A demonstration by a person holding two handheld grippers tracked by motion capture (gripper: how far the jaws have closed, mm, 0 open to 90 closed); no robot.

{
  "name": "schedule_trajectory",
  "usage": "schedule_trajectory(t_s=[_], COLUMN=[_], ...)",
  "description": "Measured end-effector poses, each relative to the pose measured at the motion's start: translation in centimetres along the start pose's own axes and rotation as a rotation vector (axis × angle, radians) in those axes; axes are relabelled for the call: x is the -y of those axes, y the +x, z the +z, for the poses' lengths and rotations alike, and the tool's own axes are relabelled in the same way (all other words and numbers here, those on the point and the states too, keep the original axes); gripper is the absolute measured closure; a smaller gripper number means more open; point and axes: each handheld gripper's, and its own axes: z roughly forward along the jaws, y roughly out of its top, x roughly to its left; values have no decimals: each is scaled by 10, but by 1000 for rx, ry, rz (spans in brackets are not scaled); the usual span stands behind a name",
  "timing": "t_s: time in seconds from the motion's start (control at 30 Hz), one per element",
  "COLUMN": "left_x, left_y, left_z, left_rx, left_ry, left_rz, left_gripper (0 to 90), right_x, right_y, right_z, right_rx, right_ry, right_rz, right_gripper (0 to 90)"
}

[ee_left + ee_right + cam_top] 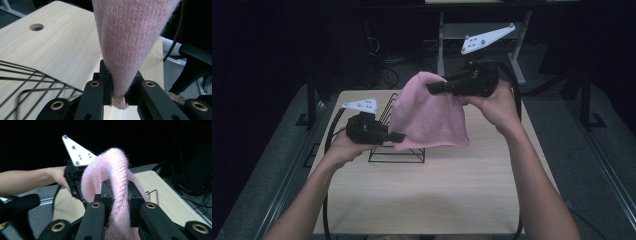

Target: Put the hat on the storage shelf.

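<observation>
A pale wooden table (437, 195) stands on grey floor (592, 150) in a dark room.

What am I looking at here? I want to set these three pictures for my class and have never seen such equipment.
A person at a wooden table holds a hand-held pair of tongs in each hand. The high view looks down from above; the other two pictures come from cameras riding on each pair of tongs, looking along their black jaws. The left tongs are shut on a lower corner of a pink knitted cloth, and the right tongs are shut on its top, so it hangs stretched between them above the table. A black wire rack stands on the table behind the cloth.
</observation>
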Motion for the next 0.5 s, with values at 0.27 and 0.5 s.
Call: schedule_trajectory(t_s=[0.27,0.5], left_x=[-14,-14], left_y=[16,32], left_z=[-20,-32], left_rx=[-111,-153], left_ry=[30,37], left_rz=[13,-12], left_gripper=[817,817], right_x=[-9,-15], right_y=[-10,-20], right_z=[10,22], right_rx=[37,47], right_ry=[-50,-43], right_rz=[18,25], right_gripper=[797,796])
